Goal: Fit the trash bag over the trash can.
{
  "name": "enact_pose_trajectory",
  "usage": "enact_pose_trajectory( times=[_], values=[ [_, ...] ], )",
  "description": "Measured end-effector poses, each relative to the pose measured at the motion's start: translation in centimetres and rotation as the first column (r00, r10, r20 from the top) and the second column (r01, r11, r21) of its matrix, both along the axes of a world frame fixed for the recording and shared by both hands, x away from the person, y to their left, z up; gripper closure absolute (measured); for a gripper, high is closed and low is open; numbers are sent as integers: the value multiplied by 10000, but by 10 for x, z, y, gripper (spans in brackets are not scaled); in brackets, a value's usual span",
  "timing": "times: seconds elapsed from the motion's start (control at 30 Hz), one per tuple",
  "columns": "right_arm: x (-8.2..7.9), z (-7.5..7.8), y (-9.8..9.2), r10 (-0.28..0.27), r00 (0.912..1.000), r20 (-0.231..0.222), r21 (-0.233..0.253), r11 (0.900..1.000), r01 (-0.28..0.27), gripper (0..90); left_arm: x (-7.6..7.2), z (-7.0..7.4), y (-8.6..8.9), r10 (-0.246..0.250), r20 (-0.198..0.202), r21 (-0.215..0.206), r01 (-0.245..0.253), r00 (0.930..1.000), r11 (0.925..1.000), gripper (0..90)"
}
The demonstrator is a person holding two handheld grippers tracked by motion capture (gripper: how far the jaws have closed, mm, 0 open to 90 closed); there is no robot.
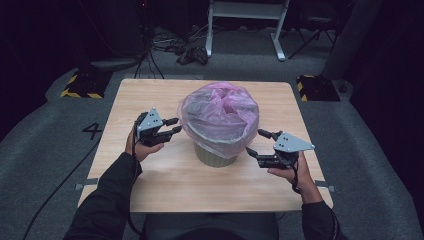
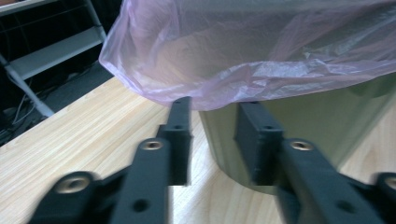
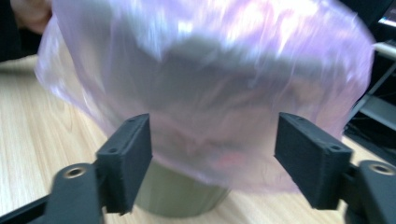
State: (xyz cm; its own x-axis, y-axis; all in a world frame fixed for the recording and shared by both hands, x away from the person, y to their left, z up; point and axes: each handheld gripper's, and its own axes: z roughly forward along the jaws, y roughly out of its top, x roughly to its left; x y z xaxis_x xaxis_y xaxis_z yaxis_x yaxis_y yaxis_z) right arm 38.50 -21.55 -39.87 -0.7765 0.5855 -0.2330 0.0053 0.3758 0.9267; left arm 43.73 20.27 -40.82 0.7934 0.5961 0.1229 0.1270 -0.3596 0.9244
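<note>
A pale green bin (image 1: 215,156) stands in the middle of the wooden table (image 1: 150,185). A thin pink plastic bag (image 1: 220,112) lines it and drapes over its rim. My left gripper (image 1: 173,125) is just left of the bag's hanging edge, open by a narrow gap with nothing between its jaws. In the left gripper view the gripper's tips (image 2: 215,105) reach the bag's lower hem (image 2: 243,46), with the bin wall (image 2: 299,121) behind. My right gripper (image 1: 255,142) is open wide at the bin's right side, and its jaws frame the bag (image 3: 210,70) and the bin (image 3: 177,196) without touching them.
A white desk frame (image 1: 245,20) and loose cables (image 1: 192,54) lie on the grey floor beyond the table. Yellow-and-black striped blocks (image 1: 82,85) (image 1: 315,87) sit off the far corners. Bare tabletop surrounds the bin on all sides.
</note>
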Motion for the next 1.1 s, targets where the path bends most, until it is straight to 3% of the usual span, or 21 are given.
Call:
enact_pose_trajectory(
  times=[0.07,0.13,0.33,0.4,0.47,0.5,0.53,0.57,0.73,0.83,0.9,1.1],
  values=[
    [1,4,2,-205,9998,23,182,9996,205,186,-1,1,-2,61,-196,84,-59,9998,9999,292],
    [5,5,5,-182,9998,-97,115,9998,183,165,-1,1,-4,-140,-250,183,145,9996,9997,161],
    [21,2,12,219,9963,-832,98,9997,-211,157,5,6,-13,-165,-245,143,168,9996,9998,159],
    [24,1,14,283,9952,-934,146,9995,-271,150,7,8,-14,-194,-270,125,198,9994,9997,201],
    [27,1,12,396,9943,-994,276,9989,-370,210,8,9,-15,-58,-32,236,59,10000,9997,320],
    [28,2,9,361,9945,-987,383,9987,-324,311,9,8,-14,-70,-12,255,70,10000,9996,403],
    [29,2,4,445,9932,-1074,533,9978,-389,487,10,8,-14,-66,17,220,66,10000,9997,557],
    [29,2,4,445,9932,-1074,533,9978,-389,487,10,7,-13,-92,-11,201,92,10000,9998,557],
    [29,2,3,344,9952,-914,223,9992,-325,776,8,8,-15,-326,261,388,315,9991,9987,884],
    [29,2,2,301,9962,-822,230,9993,-283,900,7,8,-18,-554,170,711,541,9983,9960,900],
    [29,2,0,384,9953,-894,228,9991,-365,900,6,5,-20,-583,190,987,561,9981,9935,900],
    [29,-7,-1,446,9929,-1099,38,9990,-444,900,6,-8,-20,-725,-173,1171,741,9972,9904,900]
  ],
)
